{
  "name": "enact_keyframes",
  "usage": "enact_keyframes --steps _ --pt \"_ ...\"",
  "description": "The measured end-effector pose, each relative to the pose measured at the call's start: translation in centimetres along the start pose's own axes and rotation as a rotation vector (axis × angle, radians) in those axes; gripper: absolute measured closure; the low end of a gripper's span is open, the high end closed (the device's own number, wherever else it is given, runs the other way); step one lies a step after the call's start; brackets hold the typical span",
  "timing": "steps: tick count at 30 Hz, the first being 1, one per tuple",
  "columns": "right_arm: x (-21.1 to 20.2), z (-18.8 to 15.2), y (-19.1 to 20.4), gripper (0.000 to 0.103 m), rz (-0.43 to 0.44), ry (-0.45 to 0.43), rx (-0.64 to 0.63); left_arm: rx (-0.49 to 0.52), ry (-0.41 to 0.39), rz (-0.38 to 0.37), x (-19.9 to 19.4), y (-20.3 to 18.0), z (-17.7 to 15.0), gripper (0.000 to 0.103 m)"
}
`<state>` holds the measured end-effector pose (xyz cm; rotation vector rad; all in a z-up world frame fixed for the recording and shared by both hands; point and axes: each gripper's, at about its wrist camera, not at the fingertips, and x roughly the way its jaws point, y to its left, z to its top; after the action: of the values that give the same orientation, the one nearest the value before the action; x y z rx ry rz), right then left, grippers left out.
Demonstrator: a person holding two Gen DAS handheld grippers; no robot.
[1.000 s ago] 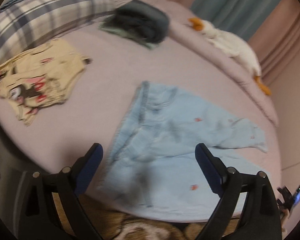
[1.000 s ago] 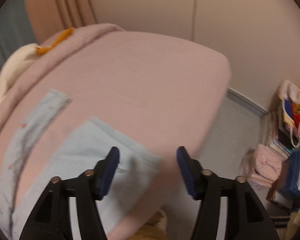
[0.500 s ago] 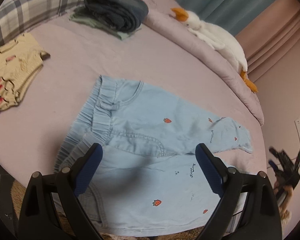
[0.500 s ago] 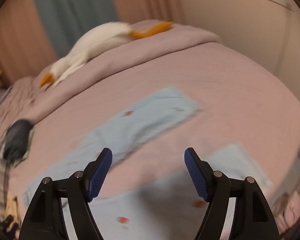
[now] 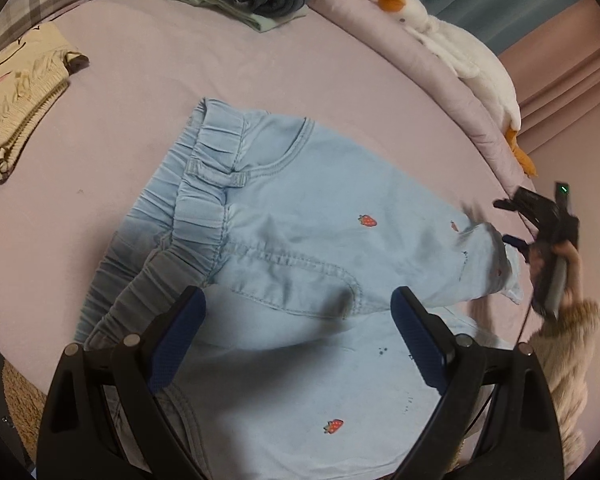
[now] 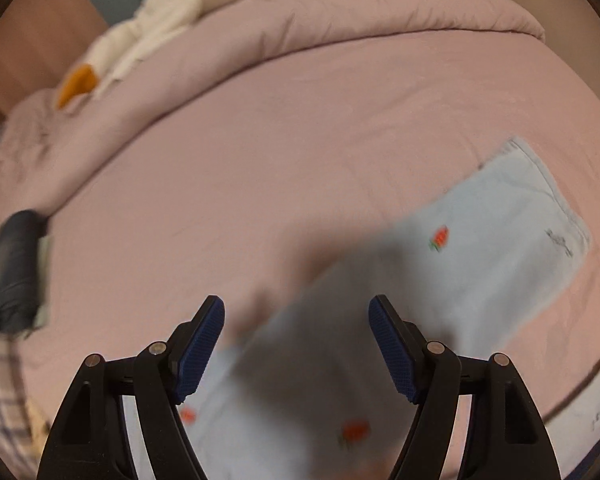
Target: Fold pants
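on the pink bed [image 5: 148, 80] the light blue pants [image 5: 308, 240] lie flat, waistband left, legs running right. left gripper [image 5: 298, 334] hovers over the seat, fingers wide, empty. right gripper [image 6: 296, 346] is nearer the leg cuff [image 6: 540, 208], fingers wide, empty.

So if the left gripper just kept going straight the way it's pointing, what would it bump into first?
Most likely the light blue pants, spread flat on the pink bed. The open left gripper has nothing between it and the fabric, though depth is hard to judge.
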<state>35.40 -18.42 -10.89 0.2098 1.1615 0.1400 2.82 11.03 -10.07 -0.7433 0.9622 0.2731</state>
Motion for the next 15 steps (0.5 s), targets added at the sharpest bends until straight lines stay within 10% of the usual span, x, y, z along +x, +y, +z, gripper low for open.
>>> enact_keyframes --steps 10,15 --pt "4.8 0.1 -1.5 0.032 -0.152 0.033 0.032 0.031 0.003 0.014 1.1 0.0 -0.2 0.004" --pt "3.6 -1.7 -2.7 0.096 -0.219 -0.020 0.020 0.043 -0.002 0.020 1.1 -0.2 -0.3 0.004"
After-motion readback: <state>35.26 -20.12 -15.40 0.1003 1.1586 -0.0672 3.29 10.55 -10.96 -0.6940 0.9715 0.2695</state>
